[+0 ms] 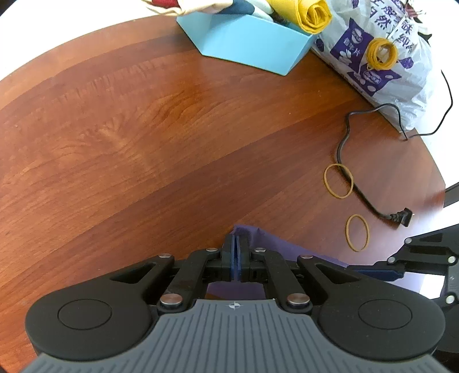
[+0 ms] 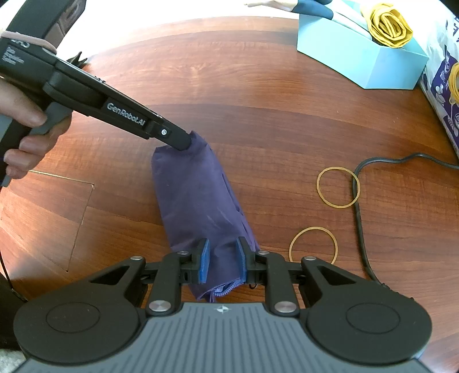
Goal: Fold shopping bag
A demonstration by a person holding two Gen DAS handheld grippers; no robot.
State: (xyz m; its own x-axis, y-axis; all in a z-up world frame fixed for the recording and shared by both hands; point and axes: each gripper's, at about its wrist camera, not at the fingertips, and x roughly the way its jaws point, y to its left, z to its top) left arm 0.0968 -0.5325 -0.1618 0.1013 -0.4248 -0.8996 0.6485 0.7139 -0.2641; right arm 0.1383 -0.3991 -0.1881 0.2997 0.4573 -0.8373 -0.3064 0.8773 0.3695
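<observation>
- Right gripper (image 2: 221,262), bottom centre of the right wrist view: fingers stand apart, straddling the near end of the purple shopping bag (image 2: 198,198); whether the pads press the cloth cannot be told.
- Shopping bag: rolled lengthwise, lying mid-frame on the desk (image 2: 258,114).
- Left gripper (image 2: 186,143): fingers closed, pinching the bag's far end.
- Two rubber bands (image 2: 338,187) lie right of the bag.

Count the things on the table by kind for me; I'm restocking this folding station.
Purple shopping bag, folded: 1
Loose rubber bands, one and another: 2
Bundle of rubber bands on the printed plastic bag: 1
Printed plastic bag: 1
Blue box: 1
Yellow rolled bag: 1
Black cable: 1
Total: 8
</observation>
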